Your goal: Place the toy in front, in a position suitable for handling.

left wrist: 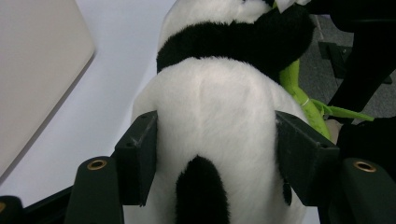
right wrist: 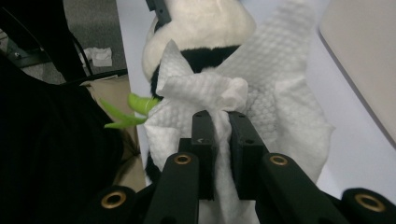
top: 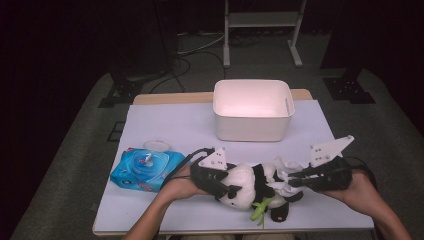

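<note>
1. The left gripper (top: pixel 220 184) clamps the panda toy's (top: pixel 252 187) head between its jaws, steadying it on the table (top: pixel 165 125).
2. The right gripper (top: pixel 295 178) pinches a white wipe (right wrist: pixel 261 102) just ahead, against the panda's body, probably for wiping.

No words or numbers are showing clearly enough to read. The blue wipes pack (top: pixel 145 169) may be carrying some red print, but it is looking too small and blurry.
</note>
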{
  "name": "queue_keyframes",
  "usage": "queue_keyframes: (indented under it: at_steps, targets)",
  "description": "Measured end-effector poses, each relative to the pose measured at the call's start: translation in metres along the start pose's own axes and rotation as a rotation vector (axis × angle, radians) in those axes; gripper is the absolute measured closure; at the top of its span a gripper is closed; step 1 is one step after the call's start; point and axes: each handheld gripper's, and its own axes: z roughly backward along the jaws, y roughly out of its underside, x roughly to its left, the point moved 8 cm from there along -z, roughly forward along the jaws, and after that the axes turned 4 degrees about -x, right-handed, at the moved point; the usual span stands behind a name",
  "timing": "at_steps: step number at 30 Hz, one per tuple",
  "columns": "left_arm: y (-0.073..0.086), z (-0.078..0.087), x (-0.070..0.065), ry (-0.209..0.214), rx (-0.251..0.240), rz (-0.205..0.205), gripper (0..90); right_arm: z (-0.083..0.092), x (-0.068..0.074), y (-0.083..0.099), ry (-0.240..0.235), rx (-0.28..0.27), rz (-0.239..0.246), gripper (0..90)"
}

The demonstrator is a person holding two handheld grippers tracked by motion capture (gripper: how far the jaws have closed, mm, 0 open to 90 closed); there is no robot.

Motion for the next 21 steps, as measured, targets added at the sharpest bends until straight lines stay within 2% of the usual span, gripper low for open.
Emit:
queue_keyframes:
  at_steps: [5,9,14,21]
  targets:
    - [0.000,0.000,0.001,0.001,0.007,0.002,35.0,0.009,0.003,0.011,0.002,-0.015,-0.019,81.2]
    - [-0.001,-0.001,-0.001,-0.004,0.004,0.002,35.0,0.010,0.003,0.013,0.004,-0.014,-0.023,81.2]
    - [-0.002,-0.002,-0.001,-0.004,0.011,-0.006,35.4,0.006,0.000,0.004,0.013,-0.011,-0.005,81.3]
    - [-0.004,-0.004,-0.005,0.005,0.010,-0.009,36.1,-0.009,-0.007,-0.012,-0.012,0.000,0.018,81.3]
